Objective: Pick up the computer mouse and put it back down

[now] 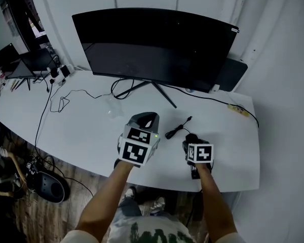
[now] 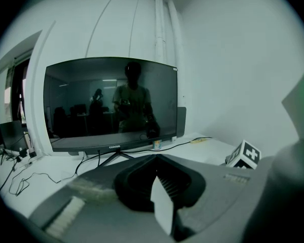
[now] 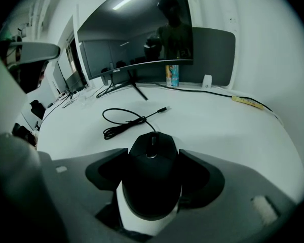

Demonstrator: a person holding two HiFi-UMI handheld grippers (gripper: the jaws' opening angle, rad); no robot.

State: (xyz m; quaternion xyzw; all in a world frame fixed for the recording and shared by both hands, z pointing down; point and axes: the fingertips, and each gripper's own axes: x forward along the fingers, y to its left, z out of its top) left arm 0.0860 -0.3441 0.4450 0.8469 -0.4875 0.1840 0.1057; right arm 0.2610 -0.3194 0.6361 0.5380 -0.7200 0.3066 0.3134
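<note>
A black computer mouse (image 3: 151, 178) rests on the white desk (image 1: 91, 130), its cable (image 3: 124, 123) coiled loosely ahead of it. My right gripper (image 3: 153, 153) straddles the mouse, both jaws pressed against its sides. In the head view the mouse (image 1: 191, 137) is mostly hidden under the right gripper (image 1: 192, 142) and its marker cube. My left gripper (image 1: 144, 119) hovers over the desk to the left of the mouse, apart from it. In its own view the left gripper (image 2: 156, 158) has its jaws together with nothing between them.
A wide curved monitor (image 1: 152, 47) on a V-shaped stand fills the back of the desk. A small can (image 3: 172, 76) stands near its base. Thin cables (image 1: 61, 103) trail across the desk's left side, and a yellow strip (image 1: 239, 110) lies at the right rear. The desk's front edge is just below both grippers.
</note>
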